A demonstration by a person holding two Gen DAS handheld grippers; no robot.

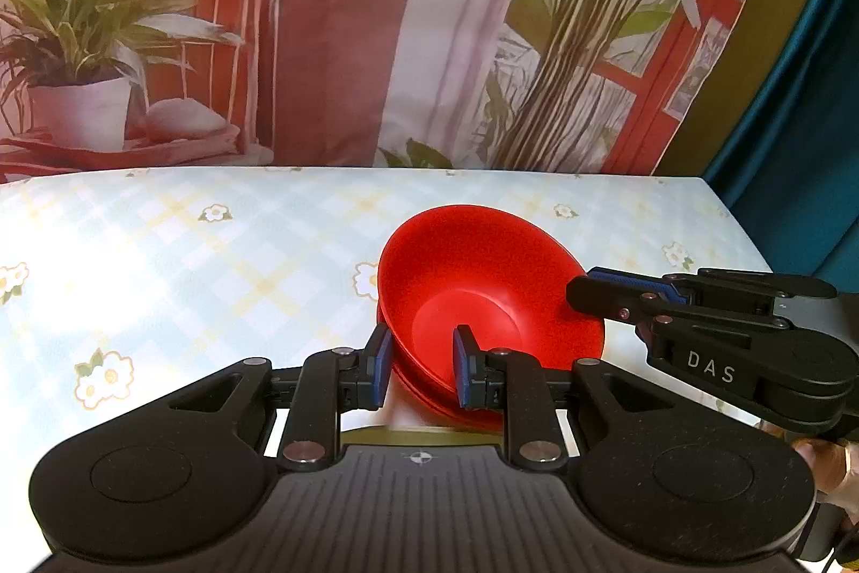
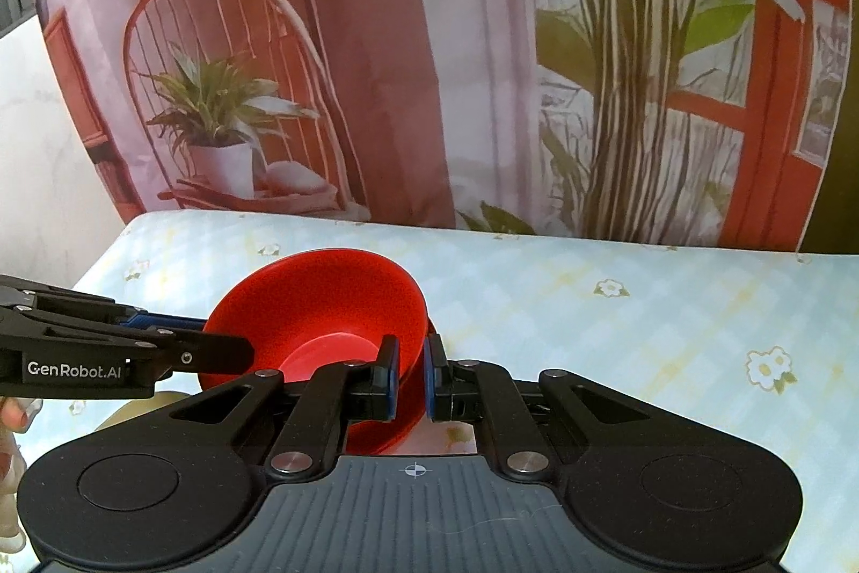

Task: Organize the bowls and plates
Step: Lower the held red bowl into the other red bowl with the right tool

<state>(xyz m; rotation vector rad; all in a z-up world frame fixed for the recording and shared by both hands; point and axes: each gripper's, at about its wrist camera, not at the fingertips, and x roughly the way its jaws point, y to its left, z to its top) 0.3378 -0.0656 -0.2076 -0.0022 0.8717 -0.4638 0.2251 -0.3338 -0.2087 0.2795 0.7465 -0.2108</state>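
A red bowl point(image 1: 483, 283) sits tilted in a stack of red bowls or plates point(image 1: 429, 398) on the flowered tablecloth. My left gripper point(image 1: 419, 371) straddles the near rim of the bowl, one pad inside and one outside, with a gap still showing. My right gripper point(image 2: 410, 377) is shut on the right rim of the same red bowl point(image 2: 322, 304). In the left wrist view the right gripper point(image 1: 582, 291) reaches in from the right. In the right wrist view the left gripper point(image 2: 236, 350) reaches in from the left.
The table point(image 1: 188, 261) has a pale blue and yellow checked cloth with white flowers. A printed backdrop point(image 1: 349, 9) of plants and a chair hangs behind the far edge. A blue curtain point(image 1: 805, 143) hangs at the right.
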